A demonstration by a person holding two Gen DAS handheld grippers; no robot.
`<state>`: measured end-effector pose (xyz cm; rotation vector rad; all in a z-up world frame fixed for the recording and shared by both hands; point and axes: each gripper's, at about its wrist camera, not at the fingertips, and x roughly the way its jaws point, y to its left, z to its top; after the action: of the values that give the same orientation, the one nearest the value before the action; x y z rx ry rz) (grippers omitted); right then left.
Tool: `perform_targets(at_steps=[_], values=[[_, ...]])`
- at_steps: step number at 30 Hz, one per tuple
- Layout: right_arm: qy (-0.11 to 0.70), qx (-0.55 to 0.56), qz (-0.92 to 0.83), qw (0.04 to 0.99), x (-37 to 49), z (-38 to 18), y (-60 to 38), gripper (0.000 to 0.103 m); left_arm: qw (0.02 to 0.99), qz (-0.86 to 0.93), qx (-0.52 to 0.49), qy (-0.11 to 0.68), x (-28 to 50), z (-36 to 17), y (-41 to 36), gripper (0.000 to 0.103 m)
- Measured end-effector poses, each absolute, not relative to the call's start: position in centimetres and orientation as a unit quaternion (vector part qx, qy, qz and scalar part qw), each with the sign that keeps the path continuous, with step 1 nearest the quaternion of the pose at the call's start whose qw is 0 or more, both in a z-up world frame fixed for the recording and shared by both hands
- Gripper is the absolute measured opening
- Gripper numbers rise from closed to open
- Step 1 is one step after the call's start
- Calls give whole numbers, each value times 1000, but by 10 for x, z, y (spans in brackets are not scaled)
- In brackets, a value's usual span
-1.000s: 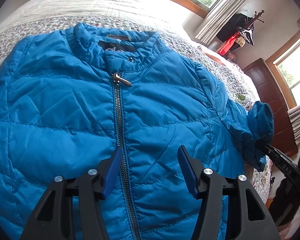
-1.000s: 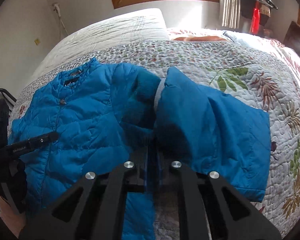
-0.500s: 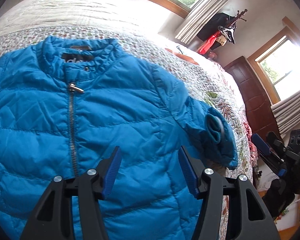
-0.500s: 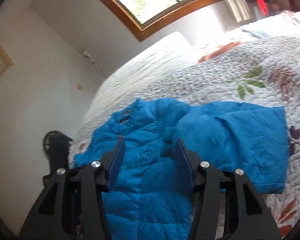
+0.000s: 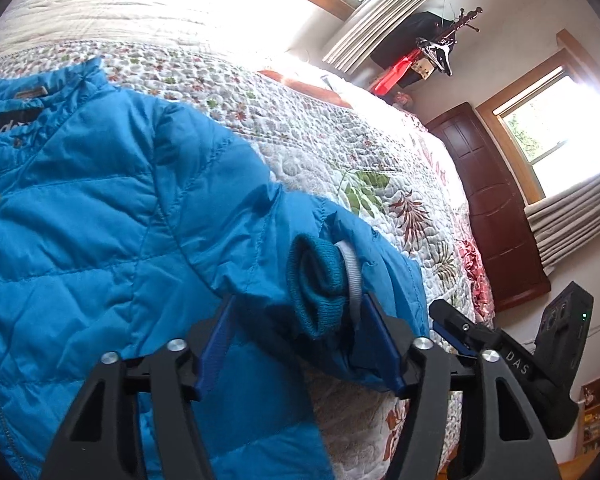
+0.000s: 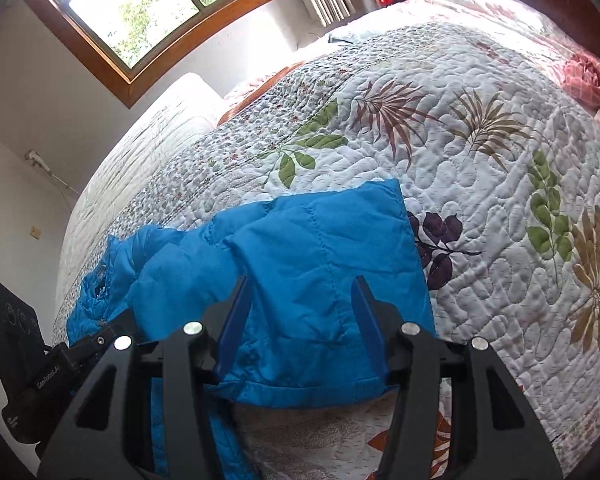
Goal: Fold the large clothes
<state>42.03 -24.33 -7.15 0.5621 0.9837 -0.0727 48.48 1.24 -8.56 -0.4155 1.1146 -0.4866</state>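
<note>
The bright blue quilted puffer jacket [image 5: 100, 216] lies zipped, front up, on the white floral quilted bedspread [image 6: 480, 152]. Its right sleeve [image 6: 320, 280] is doubled back; the body is still unfolded. Left gripper [image 5: 300, 336] and right gripper [image 6: 300, 324] are both wide open, straddling that sleeve, gripping nothing. Wood-framed windows [image 6: 148, 12] light the bedroom.

Open quilt [image 6: 480, 160] right of the folded sleeve [image 6: 320, 280]: free room across the bed. The sleeve bulk and its knit cuff [image 5: 320, 280] fill the gap between the spread fingers of the left hand-held gripper [image 5: 300, 344]. The right hand-held gripper [image 5: 500, 356] crowds the sleeve's outer side. Jacket [image 5: 100, 240] covers the bed to the left.
</note>
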Motion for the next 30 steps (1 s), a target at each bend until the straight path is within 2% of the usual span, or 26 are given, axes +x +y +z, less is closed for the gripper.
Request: perform_targets(at_steps=[1, 2, 9, 19, 25, 28, 30], values=[[464, 268, -30, 844, 420, -71, -243, 52, 798, -234, -192, 522, 486, -86, 10, 11], [462, 268, -27, 845, 421, -71, -243, 52, 797, -236, -189, 524, 487, -87, 9, 8], [431, 281, -8, 857, 414, -53, -245, 53, 831, -245, -213, 452, 454, -52, 60, 6], [459, 277, 68, 842, 431, -65, -203, 53, 905, -135, -200, 349, 408, -4, 214, 6], [490, 243, 115, 830, 441, -75, -158, 55, 918, -76, -205, 331, 391, -2, 291, 6], [506, 211, 118, 828, 446, -83, -134, 55, 915, -51, -201, 346, 393, -15, 314, 6], [517, 191, 119, 826, 448, -90, -120, 47, 909, -39, -200, 362, 396, -30, 326, 6]])
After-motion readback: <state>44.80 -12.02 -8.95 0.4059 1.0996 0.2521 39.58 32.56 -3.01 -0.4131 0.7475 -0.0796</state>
